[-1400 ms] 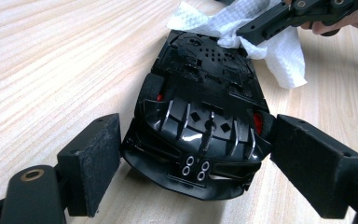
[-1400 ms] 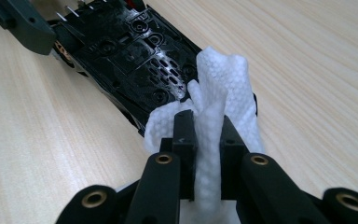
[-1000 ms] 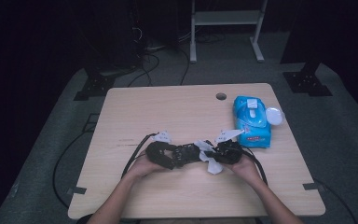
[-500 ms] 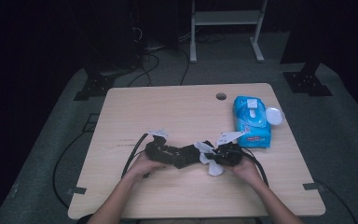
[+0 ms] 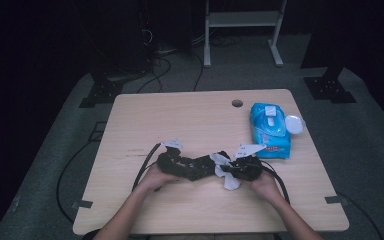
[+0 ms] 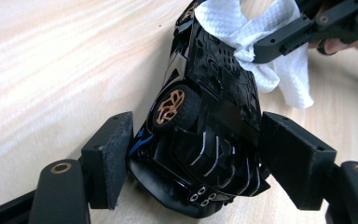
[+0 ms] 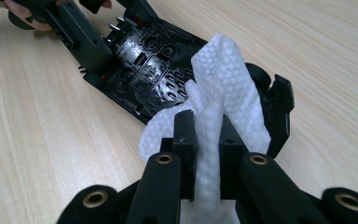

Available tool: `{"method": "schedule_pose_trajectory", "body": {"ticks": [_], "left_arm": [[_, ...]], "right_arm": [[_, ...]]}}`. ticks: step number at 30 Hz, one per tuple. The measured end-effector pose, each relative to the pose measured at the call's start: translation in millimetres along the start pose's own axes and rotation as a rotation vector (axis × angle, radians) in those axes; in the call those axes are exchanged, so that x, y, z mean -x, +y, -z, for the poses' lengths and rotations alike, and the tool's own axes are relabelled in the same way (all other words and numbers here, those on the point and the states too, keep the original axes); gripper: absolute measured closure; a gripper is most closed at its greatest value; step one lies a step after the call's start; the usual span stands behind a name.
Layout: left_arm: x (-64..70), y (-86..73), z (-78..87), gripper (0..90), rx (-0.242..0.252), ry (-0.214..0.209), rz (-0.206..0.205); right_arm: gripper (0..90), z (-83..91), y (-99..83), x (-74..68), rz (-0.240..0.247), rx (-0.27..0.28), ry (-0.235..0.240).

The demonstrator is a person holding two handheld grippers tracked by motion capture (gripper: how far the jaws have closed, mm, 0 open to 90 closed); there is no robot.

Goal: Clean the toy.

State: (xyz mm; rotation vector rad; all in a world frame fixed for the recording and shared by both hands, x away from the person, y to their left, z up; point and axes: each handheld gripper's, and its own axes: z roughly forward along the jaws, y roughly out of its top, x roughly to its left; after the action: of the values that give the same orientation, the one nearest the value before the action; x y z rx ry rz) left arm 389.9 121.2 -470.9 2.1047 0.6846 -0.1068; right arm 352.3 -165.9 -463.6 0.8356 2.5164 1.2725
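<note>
left tool (image 6: 193,158) is clamping the rear of the black toy car (image 6: 205,116), tipped on its side at lower centre of the worktop (image 5: 180,115). right tool (image 7: 208,154) is pinching a white wipe (image 7: 223,93) against the underside. wiping step underway; next move probably calls for dragging the wipe along the chassis.

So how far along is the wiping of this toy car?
Done: a wet wipe is out of the blue pack. In hand: the left hand-held gripper clamps the black toy car tilted underside-up, while the right hand-held gripper presses the wipe on its underside. Left: the car's other surfaces, probably.
</note>
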Motion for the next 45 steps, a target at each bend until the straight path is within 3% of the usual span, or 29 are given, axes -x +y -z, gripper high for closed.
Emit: {"method": "schedule_pose_trajectory", "body": {"ticks": [6,9,12,18,20,22,23,27,31,33,38,45], "left_arm": [[20.2,5.3,-2.0,27.6,0.009,0.122,-0.188],[30.4,7.1,-4.4,27.9,0.007,0.215,-0.333],[39.7,5.2,-8.4,28.1,0.027,0.286,-0.438],[49.1,3.4,-11.5,28.4,0.015,0.343,-0.546],[50.9,2.5,-10.9,29.0,0.028,0.337,-0.551],[51.6,2.1,-5.8,38.3,0.078,0.318,-0.559],[52.1,2.1,-4.7,42.2,0.073,0.319,-0.568],[51.4,-0.4,-11.0,42.1,0.018,0.312,-0.580],[50.5,0.7,-13.3,45.8,0.023,0.286,-0.554],[48.6,0.7,-13.6,48.2,0.032,0.264,-0.514],[43.7,1.2,-11.0,55.1,0.050,0.221,-0.448],[39.2,1.0,-7.5,57.8,0.056,0.211,-0.461]], "right_arm": [[81.9,3.3,-3.9,-2.1,0.001,0.008,-0.028],[82.0,2.5,-5.9,-0.4,-0.011,0.026,-0.063],[82.0,1.8,-7.2,3.9,-0.037,0.030,-0.070],[81.8,4.2,-10.6,8.1,-0.065,0.024,-0.057],[81.9,4.4,-12.2,9.1,-0.075,0.029,-0.057],[81.9,4.1,-13.6,10.4,-0.080,0.027,-0.061],[81.9,3.6,-14.4,10.7,-0.087,0.019,-0.062],[81.9,0.9,-16.4,11.0,-0.091,0.005,-0.055],[81.8,-0.1,-16.9,10.5,-0.092,0.001,-0.047],[81.8,2.2,-16.0,9.9,-0.095,0.007,-0.042],[81.8,13.3,-8.5,2.9,-0.071,0.047,-0.022],[81.8,30.7,14.2,-10.0,-0.038,0.150,-0.004]]}}
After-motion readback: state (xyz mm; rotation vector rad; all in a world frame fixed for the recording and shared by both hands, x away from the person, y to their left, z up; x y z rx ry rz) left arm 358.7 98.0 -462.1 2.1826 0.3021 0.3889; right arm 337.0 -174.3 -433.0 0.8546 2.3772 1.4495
